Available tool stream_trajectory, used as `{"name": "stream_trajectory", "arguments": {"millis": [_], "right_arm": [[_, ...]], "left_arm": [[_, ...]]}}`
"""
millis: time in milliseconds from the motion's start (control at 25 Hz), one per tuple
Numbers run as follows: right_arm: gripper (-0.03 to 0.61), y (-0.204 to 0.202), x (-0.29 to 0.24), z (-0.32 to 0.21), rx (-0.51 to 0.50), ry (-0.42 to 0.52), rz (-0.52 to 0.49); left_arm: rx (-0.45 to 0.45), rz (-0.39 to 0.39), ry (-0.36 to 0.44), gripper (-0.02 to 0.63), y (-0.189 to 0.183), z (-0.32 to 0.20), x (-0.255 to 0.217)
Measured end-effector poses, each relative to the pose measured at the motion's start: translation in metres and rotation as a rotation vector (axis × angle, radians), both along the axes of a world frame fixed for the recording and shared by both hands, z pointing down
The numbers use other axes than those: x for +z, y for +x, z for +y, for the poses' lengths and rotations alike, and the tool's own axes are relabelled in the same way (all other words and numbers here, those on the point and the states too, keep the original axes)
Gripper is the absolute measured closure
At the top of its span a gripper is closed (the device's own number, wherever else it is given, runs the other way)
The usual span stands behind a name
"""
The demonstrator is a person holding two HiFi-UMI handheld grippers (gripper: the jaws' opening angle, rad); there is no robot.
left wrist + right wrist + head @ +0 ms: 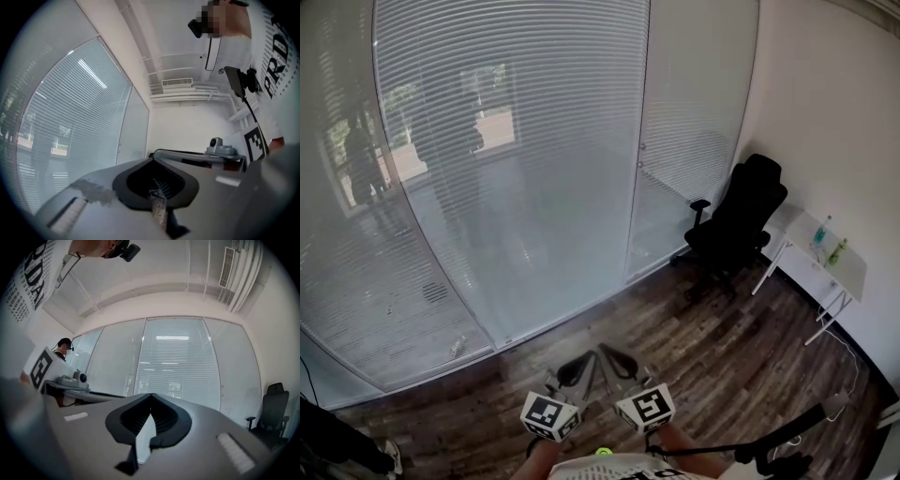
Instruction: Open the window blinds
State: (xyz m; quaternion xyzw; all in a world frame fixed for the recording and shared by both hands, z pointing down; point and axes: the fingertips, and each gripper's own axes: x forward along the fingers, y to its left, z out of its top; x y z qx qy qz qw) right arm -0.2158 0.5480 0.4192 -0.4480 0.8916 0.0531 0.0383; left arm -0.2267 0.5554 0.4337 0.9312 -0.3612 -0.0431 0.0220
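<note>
- Nearest, at the bottom of the head view, the left gripper (575, 372) and the right gripper (619, 362) sit side by side close to the person's body, tips angled toward each other.
- In its own view the left gripper (152, 161) has its jaws together at the tips, and I can make out nothing held between them.
- The right gripper (150, 397) is likewise closed tip to tip. The small gap lower down between its pads shows only the window behind, so it carries nothing.
- A stretch of bare wood-plank floor (694, 347) lies between the grippers and the glass, so neither tool is near anything it could work.
- Off to the right, a black office chair (736, 225) stands beside the wall, with a white folding table (853, 272) carrying two bottles (820, 232) beyond it. Neither belongs to the task.
- Farthest, the window blinds (516, 141) hang at full length across the curved glass panels. Their slats are drawn flat enough that the outdoors shows only dimly through them.
- The right gripper view looks straight at those window blinds (178, 366), all down.
- No wand or cord can be picked out at this range.
- Judgement: nothing of the task is done. Reaching the window, finding the control and working it all remain.
</note>
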Motion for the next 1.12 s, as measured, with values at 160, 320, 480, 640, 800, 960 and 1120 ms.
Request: {"name": "stream_trajectory", "arguments": {"millis": [160,320,480,640,800,960,1120], "right_arm": [[0.575,0.017,-0.007,-0.01,0.011,0.006,-0.009],[0.575,0.022,0.001,-0.02,0.015,0.005,0.004],[0.575,0.027,0.009,-0.036,0.029,0.004,0.007],[0.575,0.033,0.016,-0.059,0.042,-0.021,-0.004],[0.575,0.039,0.014,-0.091,0.059,-0.054,-0.026],[0.575,0.038,0.01,-0.124,0.068,-0.052,-0.037],[0.575,0.03,0.009,-0.153,0.078,-0.053,-0.046]], "left_arm": [[0.004,0.002,-0.001,0.623,0.016,-0.01,-0.003],[0.012,-0.009,-0.016,0.623,0.022,-0.021,0.006],[0.013,-0.016,-0.034,0.623,0.025,-0.036,0.015],[0.029,-0.008,-0.044,0.623,0.032,-0.059,0.019],[0.054,-0.001,-0.052,0.623,0.037,-0.091,0.014],[0.07,-0.001,-0.044,0.623,0.035,-0.125,0.013],[0.085,0.025,-0.046,0.623,0.027,-0.155,0.008]]}}
